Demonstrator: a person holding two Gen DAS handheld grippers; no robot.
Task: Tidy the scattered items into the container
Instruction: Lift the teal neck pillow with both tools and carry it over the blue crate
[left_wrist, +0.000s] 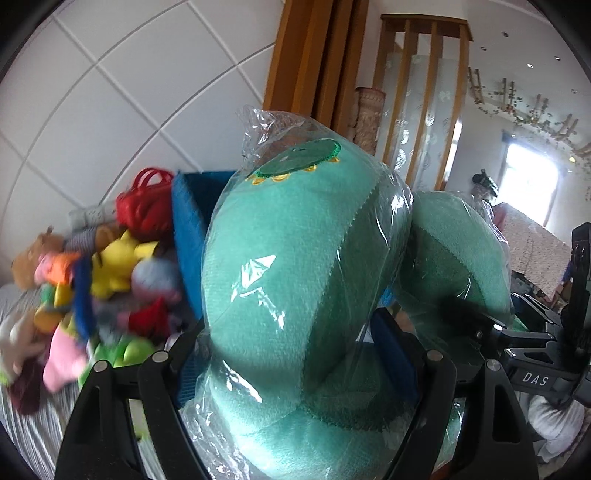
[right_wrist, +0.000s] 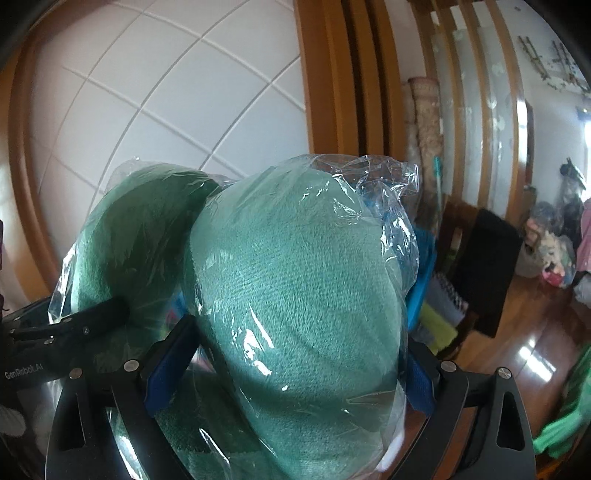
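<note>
A green plush neck pillow in a clear plastic bag (left_wrist: 295, 266) fills both views, held up in the air. My left gripper (left_wrist: 291, 328) is shut on its left lobe, the one with an embroidered green patch. My right gripper (right_wrist: 295, 339) is shut on the other lobe (right_wrist: 295, 280). Each gripper shows at the edge of the other's view: the right one (left_wrist: 517, 343), the left one (right_wrist: 74, 325). A blue fabric container (left_wrist: 188, 221) stands behind the pillow, mostly hidden.
A pile of several small plush toys (left_wrist: 92, 288) and a red bag (left_wrist: 147, 203) lie on a striped grey surface (left_wrist: 37, 424) left of the container. A white tiled wall (left_wrist: 129, 92) is behind. Wooden floor (right_wrist: 535, 350) and a dark stool (right_wrist: 484, 269) are at right.
</note>
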